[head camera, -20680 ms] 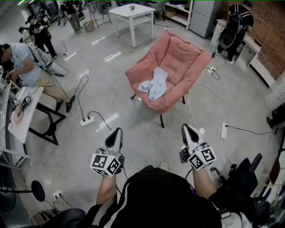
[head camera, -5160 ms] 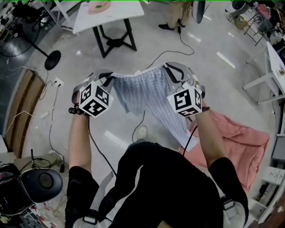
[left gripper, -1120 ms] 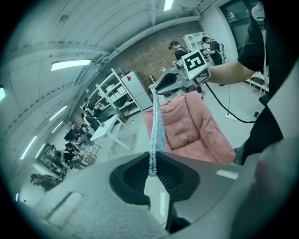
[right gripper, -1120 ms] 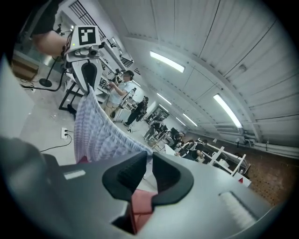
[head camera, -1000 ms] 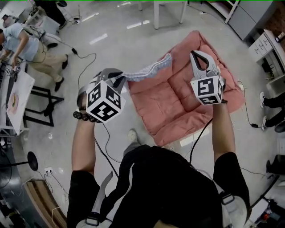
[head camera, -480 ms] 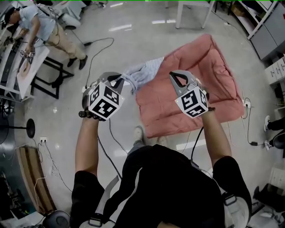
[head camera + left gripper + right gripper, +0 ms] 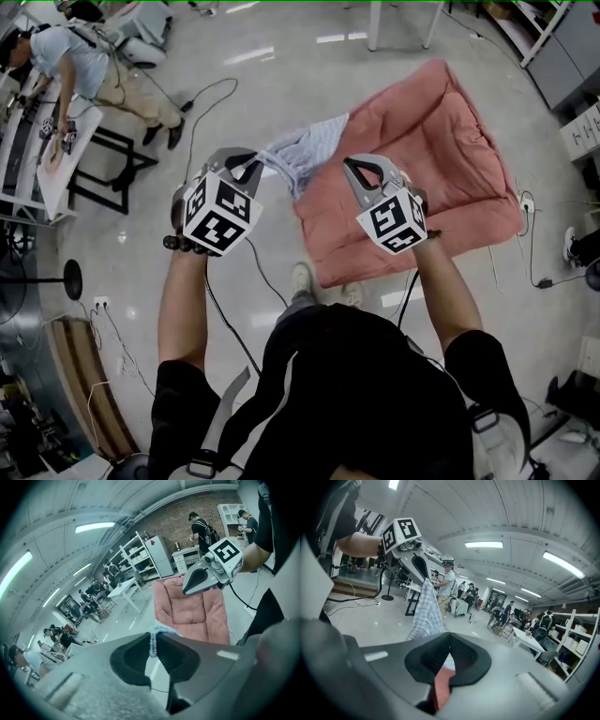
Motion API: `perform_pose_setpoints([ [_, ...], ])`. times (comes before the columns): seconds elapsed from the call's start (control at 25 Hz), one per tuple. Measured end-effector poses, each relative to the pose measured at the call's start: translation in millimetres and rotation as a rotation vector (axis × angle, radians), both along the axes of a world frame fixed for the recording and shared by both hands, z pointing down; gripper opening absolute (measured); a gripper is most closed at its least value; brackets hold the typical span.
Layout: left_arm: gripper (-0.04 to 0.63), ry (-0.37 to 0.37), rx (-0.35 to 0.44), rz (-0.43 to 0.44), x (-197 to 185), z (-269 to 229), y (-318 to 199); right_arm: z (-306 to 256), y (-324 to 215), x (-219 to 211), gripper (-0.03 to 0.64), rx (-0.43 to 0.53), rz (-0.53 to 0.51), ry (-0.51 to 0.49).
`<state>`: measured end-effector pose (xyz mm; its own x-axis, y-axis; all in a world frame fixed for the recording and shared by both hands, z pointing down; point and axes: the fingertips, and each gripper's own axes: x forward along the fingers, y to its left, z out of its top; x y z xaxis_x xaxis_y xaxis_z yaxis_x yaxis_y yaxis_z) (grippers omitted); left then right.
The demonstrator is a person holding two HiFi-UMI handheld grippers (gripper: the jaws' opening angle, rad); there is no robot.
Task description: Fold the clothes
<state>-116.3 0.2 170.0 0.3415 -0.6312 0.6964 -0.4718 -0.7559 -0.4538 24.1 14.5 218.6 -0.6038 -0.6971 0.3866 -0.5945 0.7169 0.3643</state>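
Observation:
A pale blue checked garment hangs bunched from my left gripper, which is shut on its edge. In the right gripper view the cloth drapes down from the left gripper. My right gripper is shut with nothing between its jaws. It hovers just right of the garment, apart from it, above the front of the pink cushioned chair. In the left gripper view the right gripper crosses in front of that chair.
A person leans over a white table at the upper left. Cables trail over the glossy floor and a black stand base sits at the left. White table legs stand beyond the chair.
My right gripper has swung left and lower, closer to the left one. The garment, drawn out as a strip before, now hangs bunched from the left gripper.

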Motion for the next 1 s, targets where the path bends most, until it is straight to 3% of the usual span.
perform_pose_setpoints([
  [0.16, 0.038, 0.008, 0.007, 0.029, 5, -5, -8, 21, 13, -18, 0.009, -0.017, -0.001, 0.009],
  [0.4, 0.038, 0.021, 0.024, 0.081, 7, -16, -19, 59, 28, -59, 0.149, -0.076, -0.058, 0.040],
  [0.6, 0.038, 0.035, 0.010, 0.131, 2, -21, -31, 89, 27, -91, 0.232, -0.094, -0.025, 0.034],
  [1.0, 0.038, 0.053, 0.009, 0.245, -2, -25, -46, 125, -5, -132, 0.250, -0.002, 0.138, 0.060],
])
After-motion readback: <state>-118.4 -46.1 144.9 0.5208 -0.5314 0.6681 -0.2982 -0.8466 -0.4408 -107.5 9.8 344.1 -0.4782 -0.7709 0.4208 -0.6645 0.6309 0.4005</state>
